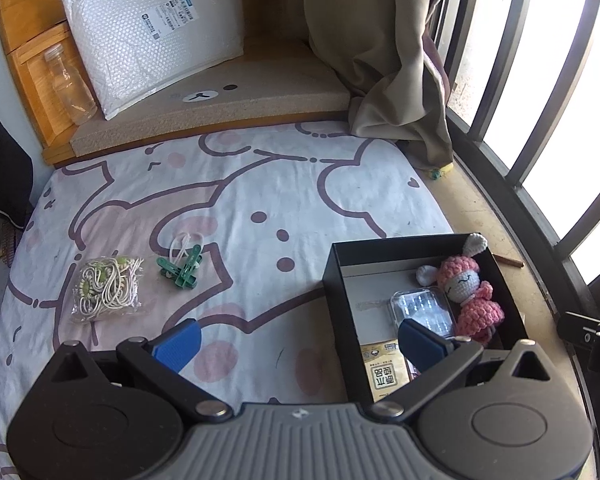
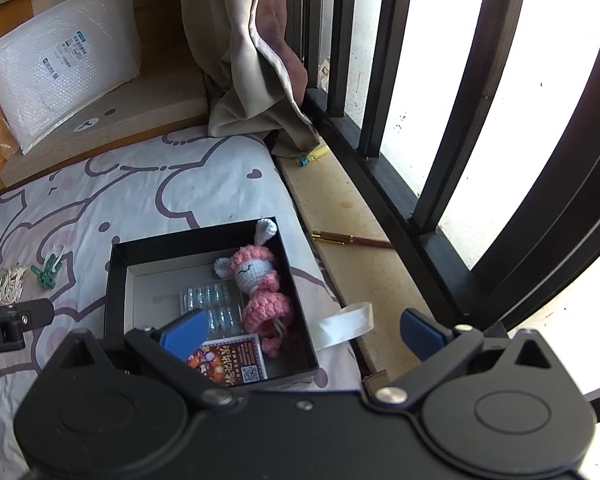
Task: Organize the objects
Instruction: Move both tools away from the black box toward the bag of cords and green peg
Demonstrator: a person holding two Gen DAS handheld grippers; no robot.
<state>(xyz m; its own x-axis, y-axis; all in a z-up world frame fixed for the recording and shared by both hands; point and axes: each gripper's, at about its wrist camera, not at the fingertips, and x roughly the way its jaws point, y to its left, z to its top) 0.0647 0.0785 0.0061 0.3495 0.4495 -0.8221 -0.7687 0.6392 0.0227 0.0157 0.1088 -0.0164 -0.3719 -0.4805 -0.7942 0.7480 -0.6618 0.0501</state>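
On the bed sheet [image 1: 260, 184], at about 9 o'clock from the left gripper [image 1: 296, 340], lies a plastic bag of cords [image 1: 108, 290], and just beside it, toward 10 o'clock, the green clips [image 1: 182, 268] with a white loop on them. These two are still outside the black box [image 1: 342, 320], which stands at 3 o'clock and already holds a pink knitted doll [image 1: 470, 292], a clear plastic case [image 1: 420, 306] and a printed packet [image 1: 384, 372].

Both tongs are released and hold nothing; the right gripper [image 2: 300, 330] hangs over the near corner of the box.

The bag is soft and slippery, so I think the fingers may pinch only the film and the cords could slide out. The clips are tangled with the loop and could drag it. The box is at the bed edge, so a push may tip it to the ledge [image 2: 340, 216].

The room: a curtain [image 1: 380, 40], window bars [image 2: 480, 100], a padded envelope [image 1: 156, 36] and an empty bottle [image 1: 70, 86] at 11 o'clock.
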